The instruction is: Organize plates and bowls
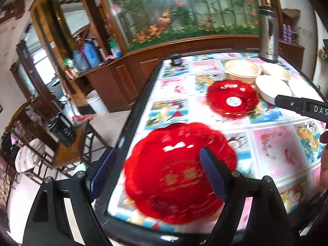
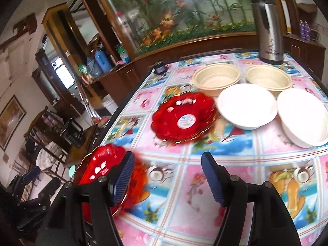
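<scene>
1. Plates first: the near red plate (image 1: 178, 174) lies flat at the near left corner of the tabletop (image 1: 272, 153), under the left claw (image 1: 157, 174), whose jaws are spread and grip nothing.
2. Right claw (image 2: 168, 176) is spread and empty too, over bare cloth; that plate sits just left of it.
3. Farther on, ahead of both claws, rests the second red plate (image 2: 183, 117).
4. Beyond, toward the right, lie two white plates (image 2: 247, 105) and two beige bowls (image 2: 217, 78); the right claw is nearer these.
5. Farthest stands a steel flask (image 2: 267, 28).
</scene>
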Tool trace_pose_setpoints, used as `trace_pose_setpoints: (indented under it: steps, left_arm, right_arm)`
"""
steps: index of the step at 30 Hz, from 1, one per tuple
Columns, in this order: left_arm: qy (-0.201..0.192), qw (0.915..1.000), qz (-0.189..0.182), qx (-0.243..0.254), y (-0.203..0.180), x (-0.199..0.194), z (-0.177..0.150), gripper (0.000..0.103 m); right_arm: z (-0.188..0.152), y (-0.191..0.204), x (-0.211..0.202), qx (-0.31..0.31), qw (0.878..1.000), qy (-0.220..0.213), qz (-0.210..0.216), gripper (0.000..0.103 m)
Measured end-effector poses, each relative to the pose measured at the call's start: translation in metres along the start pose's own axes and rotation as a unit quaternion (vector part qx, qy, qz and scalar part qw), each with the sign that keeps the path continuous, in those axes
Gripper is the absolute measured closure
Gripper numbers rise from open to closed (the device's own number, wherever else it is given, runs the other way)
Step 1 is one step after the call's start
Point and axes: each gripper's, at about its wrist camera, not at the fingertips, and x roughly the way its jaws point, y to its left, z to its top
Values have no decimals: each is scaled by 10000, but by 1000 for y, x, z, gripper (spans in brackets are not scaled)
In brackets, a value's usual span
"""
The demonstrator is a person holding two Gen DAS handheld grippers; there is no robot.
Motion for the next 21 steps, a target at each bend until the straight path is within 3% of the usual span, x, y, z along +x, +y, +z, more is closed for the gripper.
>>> trace_pose_setpoints:
  steps: [11,14,21]
  left_arm:
    - [157,9996,-118,209,-52,44,65,19]
    - [338,9993,-58,156,-59,68,84,19]
    - [1162,9922,-376,-238,-77,132,107,19]
  right_arm:
    - [26,-40,21,461,9989,11,79,33]
    - [30,-49,32,705,9973,29,184,33]
    - [31,-73,67,1475,9873,275,528,31]
